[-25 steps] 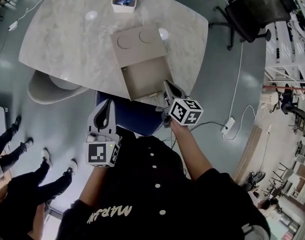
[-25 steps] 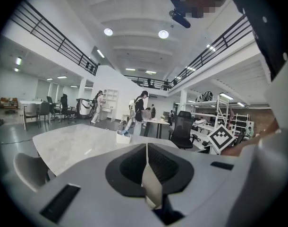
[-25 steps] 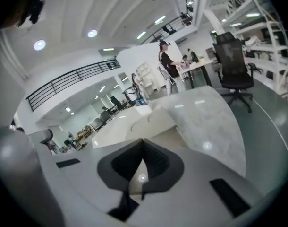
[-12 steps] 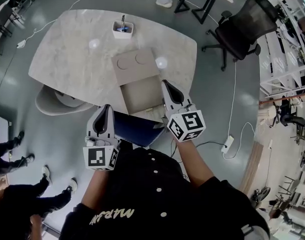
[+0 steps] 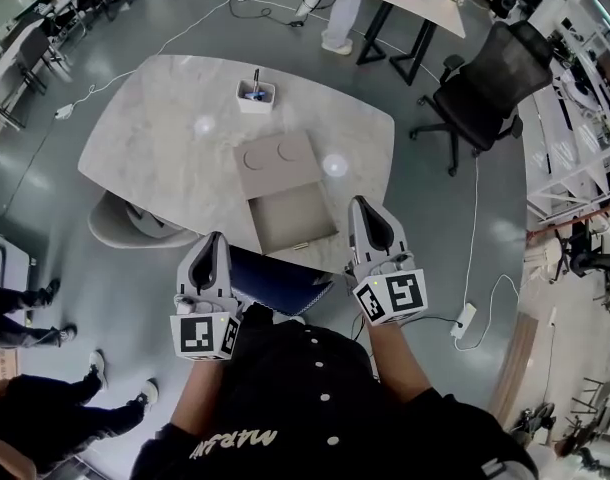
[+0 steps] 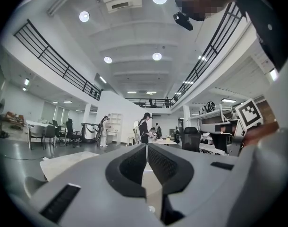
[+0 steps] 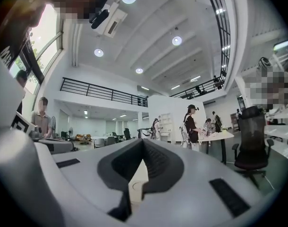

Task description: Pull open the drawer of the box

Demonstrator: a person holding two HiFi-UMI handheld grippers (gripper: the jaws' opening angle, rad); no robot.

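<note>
The tan box (image 5: 277,161) lies on the marble table (image 5: 165,138), its drawer (image 5: 293,220) drawn out toward me and showing an empty inside. In the head view my left gripper (image 5: 214,240) hangs in front of my chest, left of the drawer, shut with nothing in it. My right gripper (image 5: 365,206) floats just right of the drawer's front corner, apart from it, also shut and empty. In the left gripper view, the left gripper (image 6: 147,148) faces level across the hall. The right gripper (image 7: 143,145) faces the same way in its own view; neither view shows the box.
A white pen cup (image 5: 255,94) stands at the table's far side. A blue chair seat (image 5: 275,273) sits under the near edge, a grey chair (image 5: 125,226) to the left, a black office chair (image 5: 490,88) to the right. People stand nearby.
Both grippers have risen toward me. The right one has left the drawer's front edge and rolled upright. The drawer stays pulled out.
</note>
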